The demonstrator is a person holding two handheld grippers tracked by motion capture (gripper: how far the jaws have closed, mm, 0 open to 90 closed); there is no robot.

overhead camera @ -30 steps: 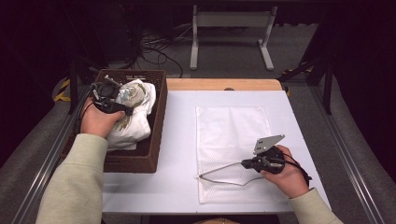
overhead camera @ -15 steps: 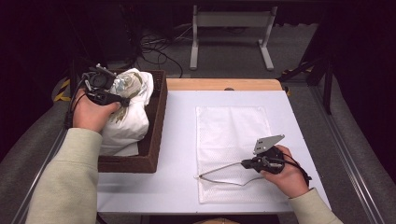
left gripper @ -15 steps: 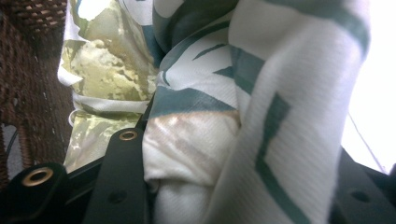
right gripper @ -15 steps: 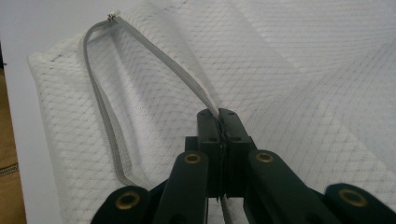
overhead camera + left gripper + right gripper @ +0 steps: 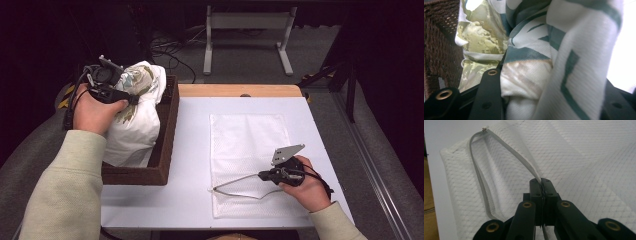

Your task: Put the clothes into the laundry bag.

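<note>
White rectangular tabletop (image 5: 190,150) with a light wooden strip (image 5: 240,90) along its far edge. Grey carpeted floor (image 5: 320,65) around it. White metal stand frame (image 5: 248,35) beyond, black cables (image 5: 170,50) on floor beside it. Dim room, surroundings dark, table well lit.

So the basket (image 5: 162,150) is sat at the left edge of the table (image 5: 190,200), and the bundled cloth (image 5: 135,120) is held up inside it by the left gripper (image 5: 131,98), sticking out above the rim. The mesh bag (image 5: 247,145) is laid flat on the table's right half, well apart from the basket, with its zipper edge (image 5: 506,147) pinched at the near end by the right gripper (image 5: 262,175)
</note>
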